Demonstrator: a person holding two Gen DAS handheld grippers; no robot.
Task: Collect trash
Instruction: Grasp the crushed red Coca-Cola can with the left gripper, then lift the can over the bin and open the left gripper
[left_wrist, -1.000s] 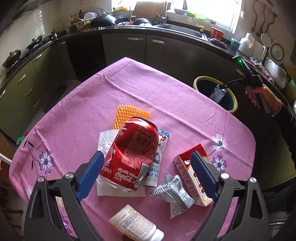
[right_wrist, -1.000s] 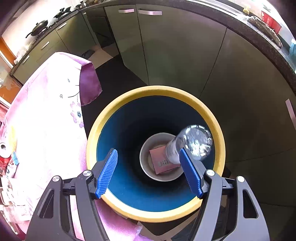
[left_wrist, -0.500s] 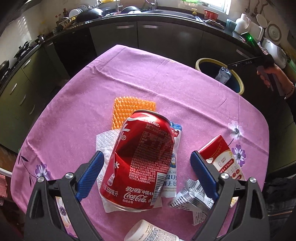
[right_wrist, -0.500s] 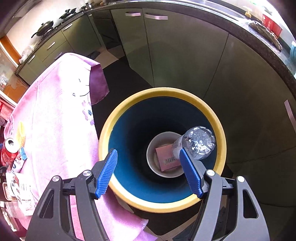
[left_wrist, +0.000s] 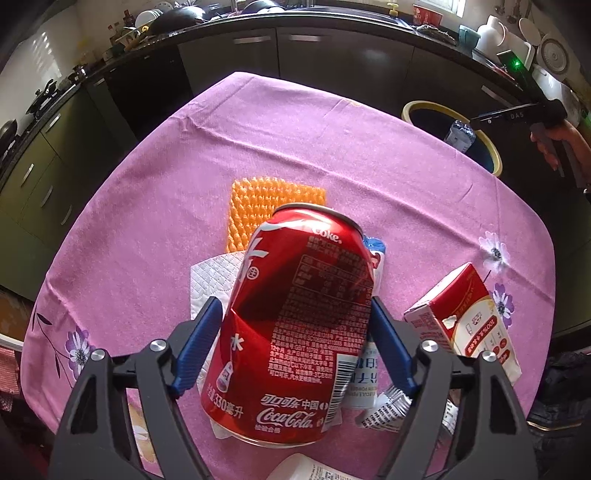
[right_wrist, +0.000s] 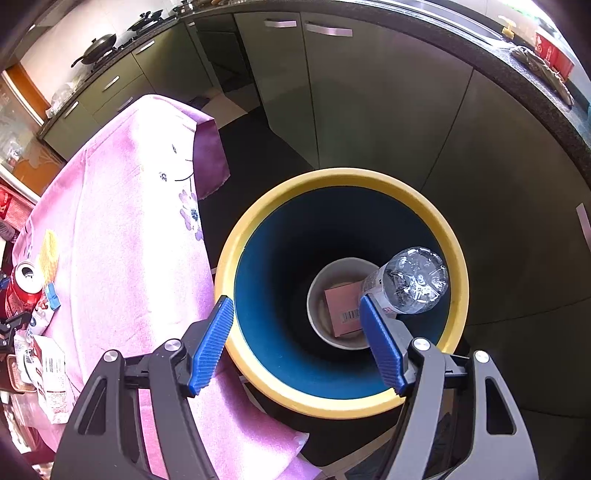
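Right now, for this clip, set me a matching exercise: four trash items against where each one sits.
Items:
1. cola can
2. plastic bottle
3. milk carton
4. orange mesh pad

Places:
A. flat on the cloth beyond the can
B. between the left gripper's blue pads
C. leaning inside the bin
D. on the table, right of the can

Pairs: 1-B, 2-C, 3-D, 4-A

A red aluminium drink can (left_wrist: 295, 325) bore white lettering. The cloth-covered table (left_wrist: 295, 155) was pink-purple with violet flowers. An orange knobbly mat (left_wrist: 258, 203) lay on it. The round plastic bin (right_wrist: 332, 184) was blue inside, yellow-rimmed. Gripper fingers (right_wrist: 212, 343) were ribbed blue.
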